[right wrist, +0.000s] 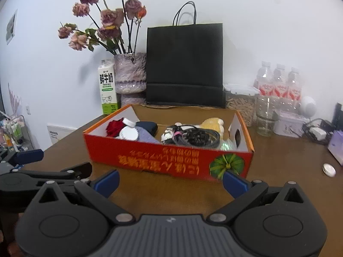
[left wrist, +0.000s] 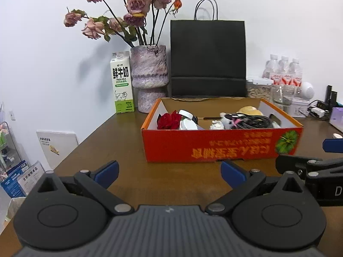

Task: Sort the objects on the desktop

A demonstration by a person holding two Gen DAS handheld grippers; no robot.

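I have both claws low over the brown bench, side by side and just short of the red cardboard box, which sits in the middle of the bench with its printed long side facing me. The left claw is released, its blue pads spread wide with nothing between them; the right claw is the same, splayed and empty, its pads close to the box's near wall. I judge this a neutral, ready stance: both parked wide so either can drop onto something without a preparatory move. The box already holds the gathered things, a red flower, white round lids, a coil of black cable and a yellow soft toy, so sorting looks largely done. One small silvery round object lies loose on the bench, well to the right of the box; I take it as the likeliest remaining pick, nearest my right claw. The vase of dried roses, milk carton and black paper bag line the wall, seemingly settled there.
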